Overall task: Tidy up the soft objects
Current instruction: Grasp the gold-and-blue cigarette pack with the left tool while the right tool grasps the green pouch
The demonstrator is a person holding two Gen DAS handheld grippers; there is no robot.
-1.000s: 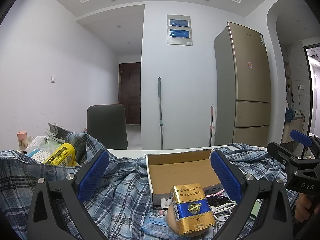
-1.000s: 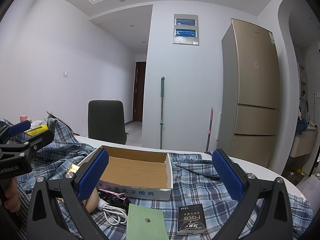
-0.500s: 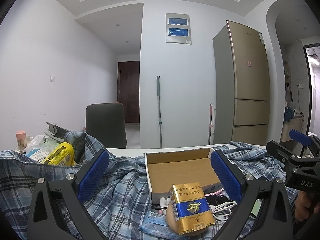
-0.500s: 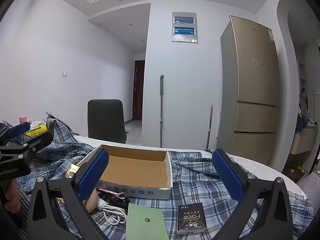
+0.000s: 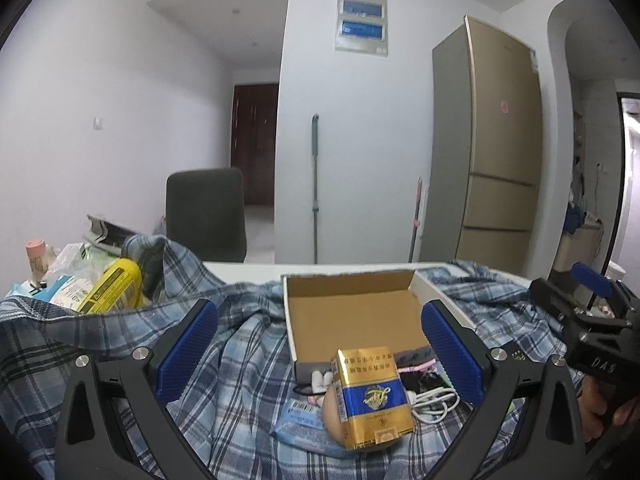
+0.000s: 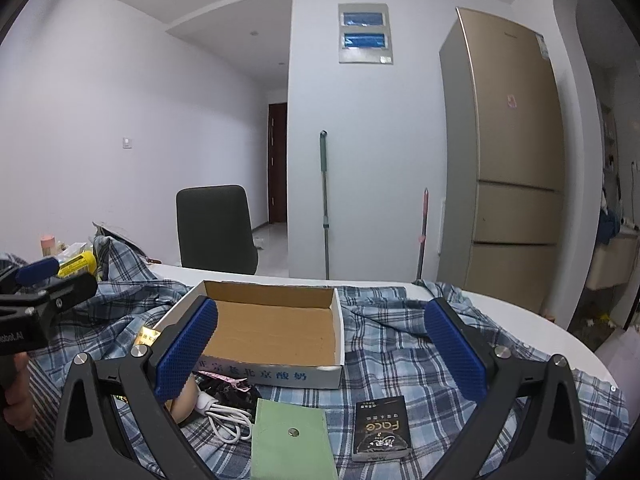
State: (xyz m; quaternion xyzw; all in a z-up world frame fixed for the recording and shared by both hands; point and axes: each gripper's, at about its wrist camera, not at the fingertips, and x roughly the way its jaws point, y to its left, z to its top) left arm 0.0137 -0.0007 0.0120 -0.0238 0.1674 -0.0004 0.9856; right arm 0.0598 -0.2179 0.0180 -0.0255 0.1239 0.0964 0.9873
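Both hand-held grippers, left (image 5: 320,344) and right (image 6: 322,346), hover spread above the plaid shirt (image 6: 400,344), flanking the box (image 6: 272,328).

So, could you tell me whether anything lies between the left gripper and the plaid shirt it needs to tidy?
Partly. The left gripper is open above the plaid shirt, bare on its left; a gold cigarette pack, white cable and cardboard box rest on it ahead.
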